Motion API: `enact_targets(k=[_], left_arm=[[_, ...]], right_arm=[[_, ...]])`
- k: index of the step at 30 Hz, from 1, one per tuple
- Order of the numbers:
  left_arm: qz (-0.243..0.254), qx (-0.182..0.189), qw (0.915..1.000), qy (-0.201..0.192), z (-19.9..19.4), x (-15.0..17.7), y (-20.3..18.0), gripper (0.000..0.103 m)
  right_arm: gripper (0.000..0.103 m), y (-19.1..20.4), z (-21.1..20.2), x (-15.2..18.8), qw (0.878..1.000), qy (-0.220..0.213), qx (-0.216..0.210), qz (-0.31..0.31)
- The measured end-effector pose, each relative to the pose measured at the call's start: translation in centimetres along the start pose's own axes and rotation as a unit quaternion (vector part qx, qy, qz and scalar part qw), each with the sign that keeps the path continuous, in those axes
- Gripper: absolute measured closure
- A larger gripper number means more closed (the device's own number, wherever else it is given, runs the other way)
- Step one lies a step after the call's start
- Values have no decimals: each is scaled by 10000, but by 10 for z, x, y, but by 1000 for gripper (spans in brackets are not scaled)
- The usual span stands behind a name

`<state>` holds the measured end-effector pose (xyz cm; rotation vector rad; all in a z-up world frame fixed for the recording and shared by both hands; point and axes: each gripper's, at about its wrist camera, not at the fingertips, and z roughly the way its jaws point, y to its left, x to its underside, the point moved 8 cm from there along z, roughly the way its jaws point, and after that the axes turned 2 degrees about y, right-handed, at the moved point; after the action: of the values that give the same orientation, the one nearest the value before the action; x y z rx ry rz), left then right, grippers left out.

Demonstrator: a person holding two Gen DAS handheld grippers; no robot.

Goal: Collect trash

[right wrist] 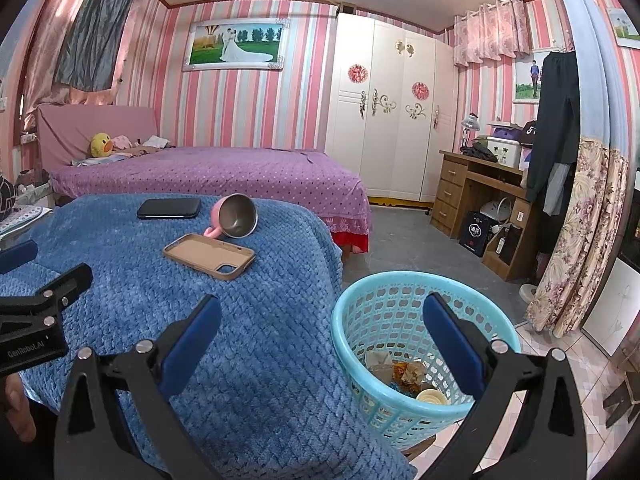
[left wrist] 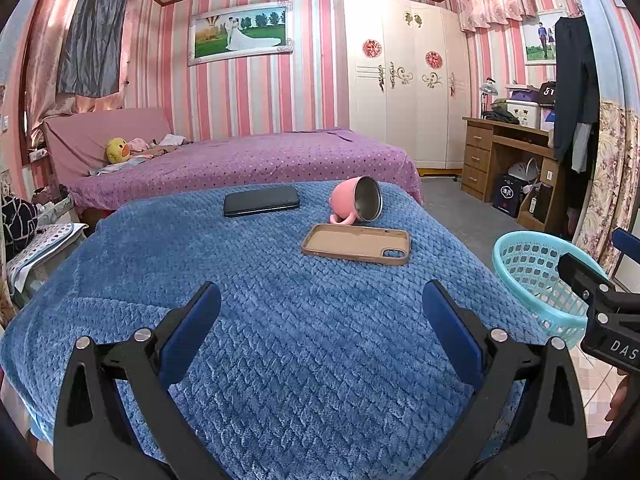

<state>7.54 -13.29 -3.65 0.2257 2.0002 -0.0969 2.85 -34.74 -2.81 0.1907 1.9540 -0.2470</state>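
Note:
A light blue plastic basket [right wrist: 384, 312] stands beside the right edge of a table covered with a blue blanket [right wrist: 248, 340]. Crumpled paper and other trash [right wrist: 404, 372] lie in its bottom. The basket also shows in the left wrist view [left wrist: 528, 272]. My right gripper [right wrist: 322, 336] is open and empty, above the basket's left rim and the blanket's edge. My left gripper [left wrist: 322, 320] is open and empty over the near part of the blanket [left wrist: 280, 340].
On the blanket lie a tipped pink mug [left wrist: 358, 200], a tan phone case [left wrist: 356, 244] and a black phone [left wrist: 262, 201]. A purple bed [left wrist: 248, 160] stands behind, a white wardrobe [left wrist: 404, 80] and a wooden desk [left wrist: 508, 156] to the right.

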Motion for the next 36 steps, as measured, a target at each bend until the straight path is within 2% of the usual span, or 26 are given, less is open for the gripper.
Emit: enact_targets(k=[36], left_arm=[[-18, -32, 10000, -21, -1, -3, 0, 5]], right_arm=[[4, 0, 1, 1, 10000, -5, 3, -10]])
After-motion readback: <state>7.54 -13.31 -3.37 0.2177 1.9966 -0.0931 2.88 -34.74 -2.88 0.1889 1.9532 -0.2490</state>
